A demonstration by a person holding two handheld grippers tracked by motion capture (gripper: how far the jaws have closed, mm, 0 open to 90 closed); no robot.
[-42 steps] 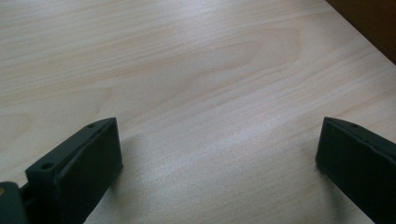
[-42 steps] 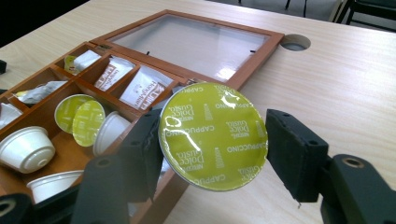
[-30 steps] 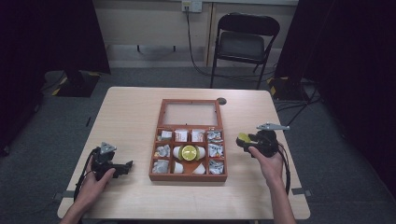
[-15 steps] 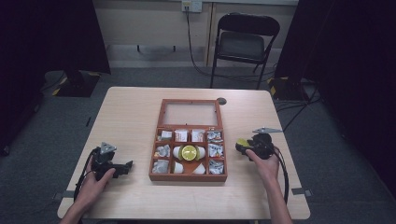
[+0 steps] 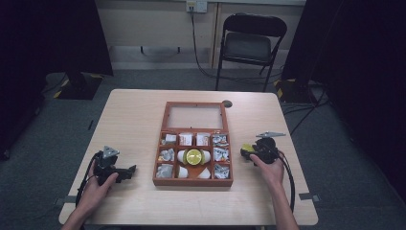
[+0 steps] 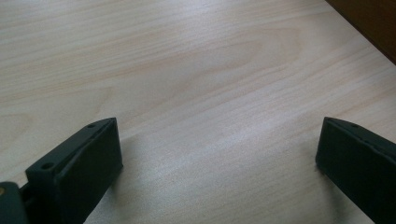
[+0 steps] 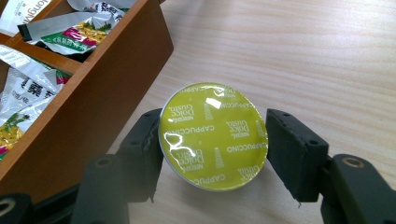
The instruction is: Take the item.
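Left tool, at our nine o'clock: jaws wide apart over bare table, nothing between them. Wooden box, centre: sachets in its compartments, one yellow capsule in the middle. Right tool, at our three o'clock: clamped on a yellow-lidded coffee capsule, just beside the box's wall.

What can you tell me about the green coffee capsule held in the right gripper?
The coffee capsule is round, with a glossy yellow-green foil lid printed in white with Dolce Gusto and Cappuccino, and a pale rim. It sits lid up between the right gripper jaws, which press on its two sides, just above the light wood table, beside the outer wall of the wooden box.
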